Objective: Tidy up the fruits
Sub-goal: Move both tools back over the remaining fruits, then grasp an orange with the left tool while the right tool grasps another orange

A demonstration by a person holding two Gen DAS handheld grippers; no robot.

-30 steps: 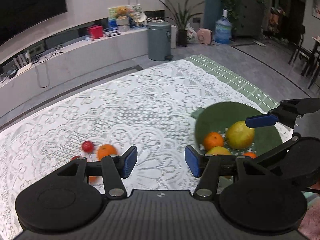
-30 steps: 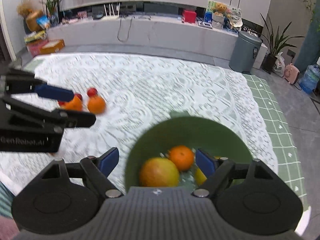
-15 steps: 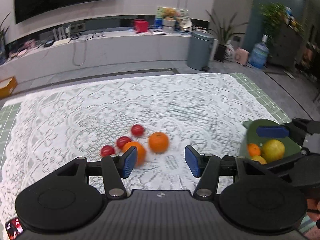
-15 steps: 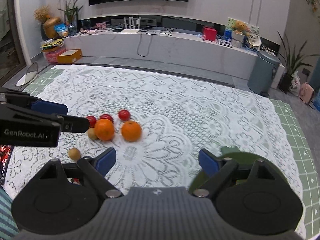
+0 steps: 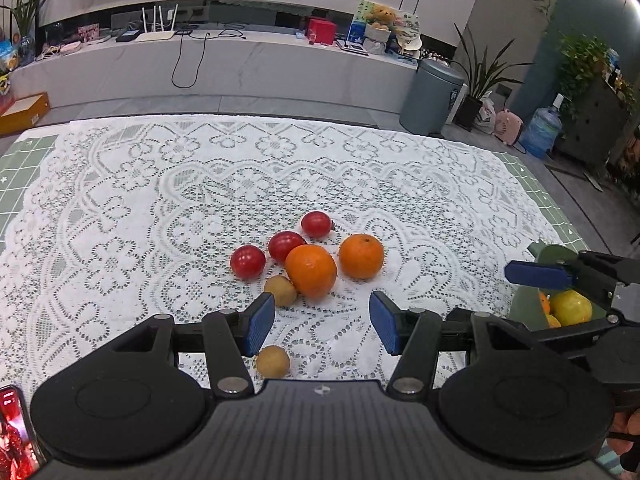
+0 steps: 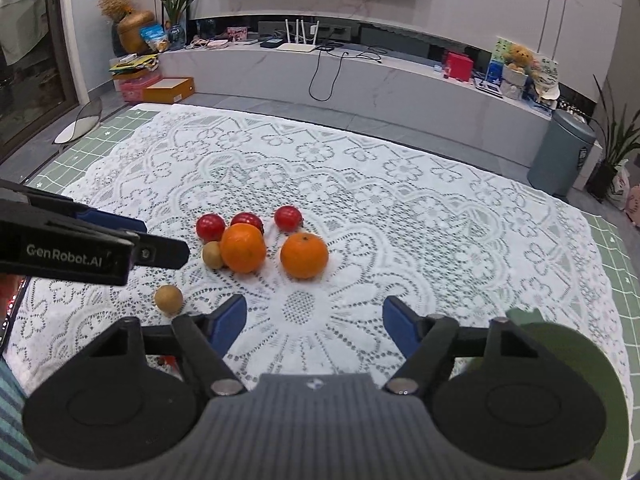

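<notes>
The left hand-held gripper [image 5: 322,322] hangs partly open with nothing between its blue pads, over a surface [image 5: 120,208] spread with white lace on green gridded cloth, with a long white media shelf [image 5: 224,60] and a grey bin [image 5: 430,96] behind. Just past its tips lie two round oranges [image 5: 311,270], three glossy red tomatoes [image 5: 286,245] and two small brown fruits [image 5: 273,361]; a green bowl [image 5: 524,308] holding fruit sits at far right. From the right wrist, the right hand-held gripper [image 6: 314,324], whose jaws have just been closing, grips nothing; the fruit cluster lies ahead and left of its tips, the bowl beside its right finger.
</notes>
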